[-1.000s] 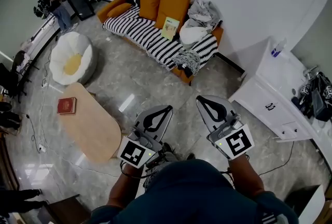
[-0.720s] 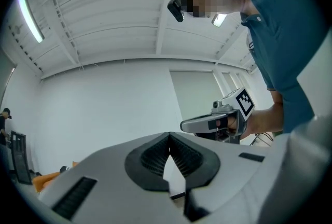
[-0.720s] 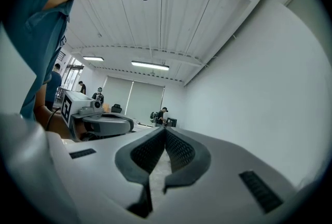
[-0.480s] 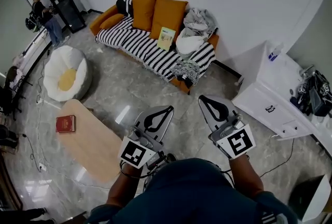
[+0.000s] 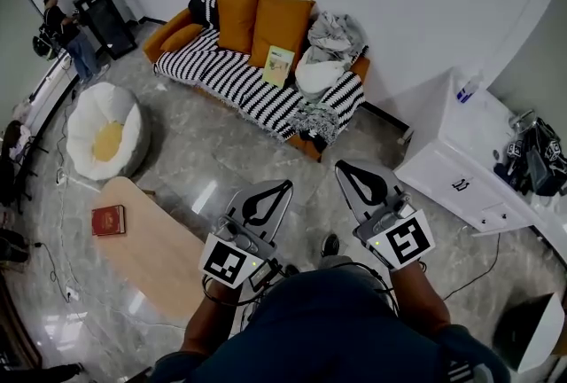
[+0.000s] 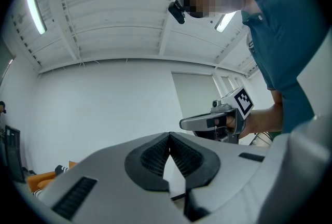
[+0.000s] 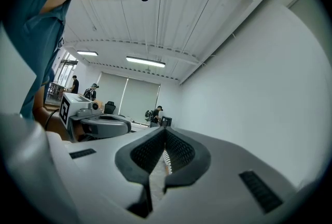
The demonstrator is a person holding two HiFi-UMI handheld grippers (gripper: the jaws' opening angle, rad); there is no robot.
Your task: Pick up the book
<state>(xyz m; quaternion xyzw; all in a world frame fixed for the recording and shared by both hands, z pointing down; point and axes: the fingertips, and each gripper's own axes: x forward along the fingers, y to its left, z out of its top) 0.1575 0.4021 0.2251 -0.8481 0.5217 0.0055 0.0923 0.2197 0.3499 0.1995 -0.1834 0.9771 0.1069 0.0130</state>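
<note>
Left gripper (image 5: 279, 191) and right gripper (image 5: 350, 175) both closed, empty. Red book (image 5: 108, 220) lies flat on low table (image 5: 152, 250), well off to my left, left gripper nearer. Second book (image 5: 278, 66) propped on sofa (image 5: 221, 76), far ahead. Unclear which is meant.

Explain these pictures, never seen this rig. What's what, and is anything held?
There is no robot here. A person carries a hand-held left gripper and right gripper. The top-down picture comes from a camera on the person's head. The other two come from a camera riding on each gripper, looking along its fingers. Both pairs of fingers are closed and hold nothing. Ahead, a red book lies on a wooden coffee table. A pale green booklet sits on the striped sofa, and a white beanbag is on the floor between them.
</note>
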